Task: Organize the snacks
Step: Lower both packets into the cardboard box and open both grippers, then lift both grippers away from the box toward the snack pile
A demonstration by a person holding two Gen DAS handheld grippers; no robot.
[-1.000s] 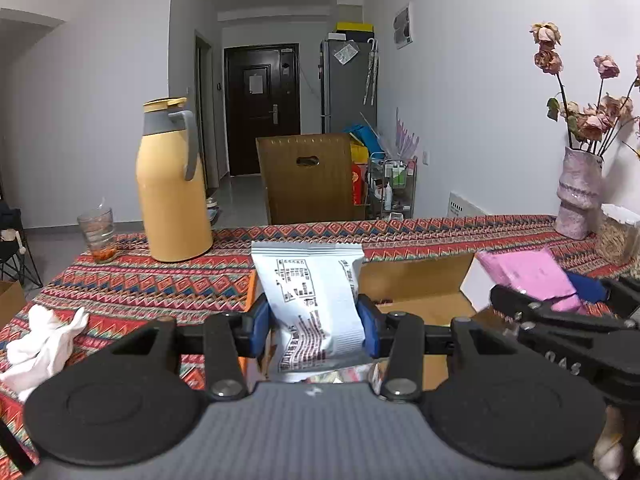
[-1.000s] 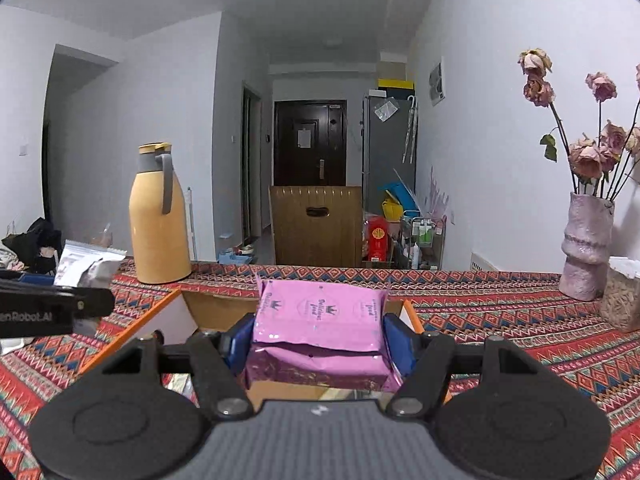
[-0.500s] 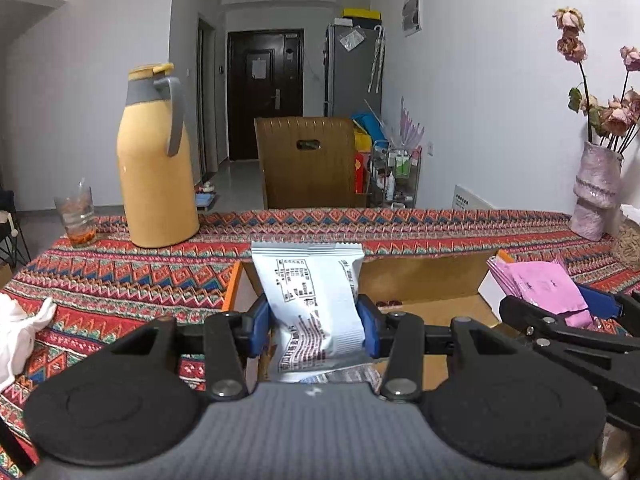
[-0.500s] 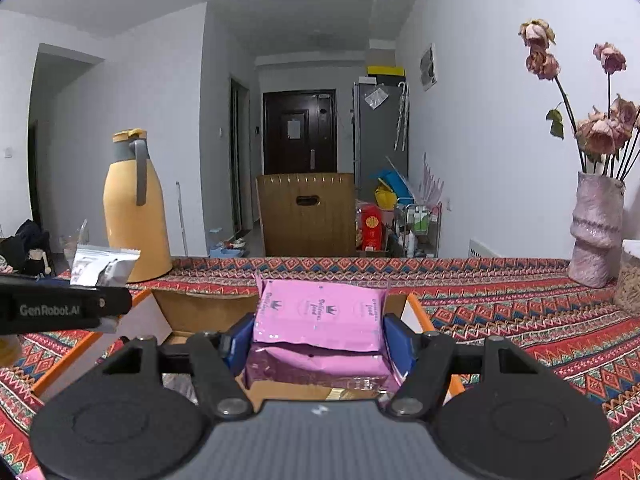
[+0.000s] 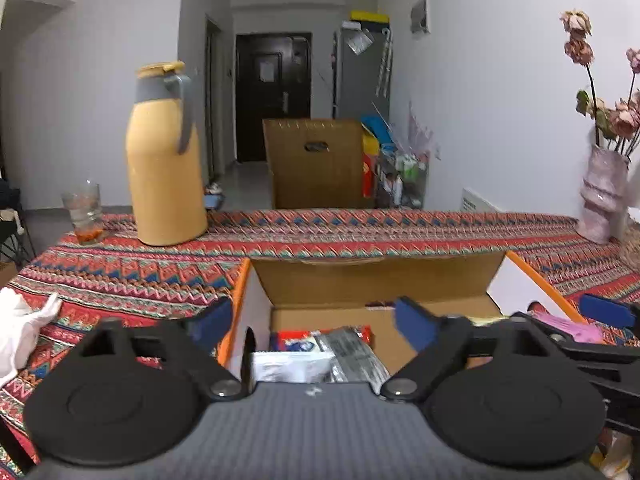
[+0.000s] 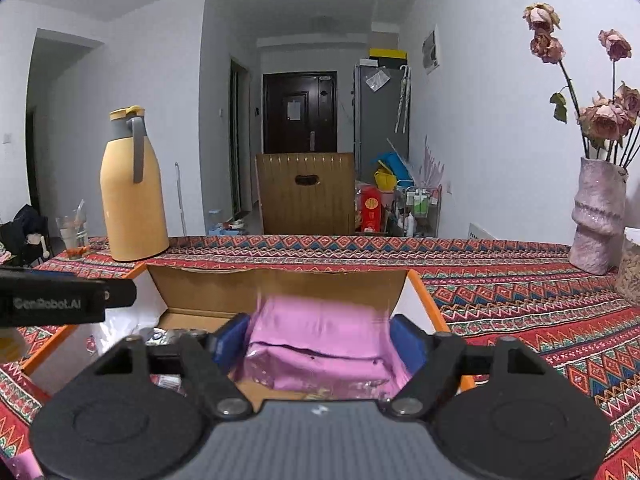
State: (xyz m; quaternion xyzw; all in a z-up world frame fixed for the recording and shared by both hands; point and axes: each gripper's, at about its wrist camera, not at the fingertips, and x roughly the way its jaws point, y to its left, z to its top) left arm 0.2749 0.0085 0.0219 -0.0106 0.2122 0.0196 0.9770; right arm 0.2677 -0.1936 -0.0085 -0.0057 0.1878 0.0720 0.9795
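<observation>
An open cardboard box (image 5: 376, 280) with orange-edged flaps sits on the patterned tablecloth; it also shows in the right wrist view (image 6: 276, 288). My left gripper (image 5: 310, 320) is open and empty above the box. The white snack packet (image 5: 292, 366) lies inside the box with other wrapped snacks (image 5: 352, 352). My right gripper (image 6: 318, 338) has its jaws spread beside a pink snack packet (image 6: 320, 344) over the box; the packet looks blurred. The right gripper also shows at the right of the left wrist view (image 5: 600, 320).
A yellow thermos jug (image 5: 164, 160) and a glass (image 5: 82, 212) stand at the back left. A pink vase of dried roses (image 6: 596, 216) stands at the right. White cloth (image 5: 20, 328) lies at the left. A jar (image 6: 630, 268) sits beside the vase.
My left gripper opened and the white packet dropped into the box. My right gripper widened around the pink packet, which has sunk lower.
</observation>
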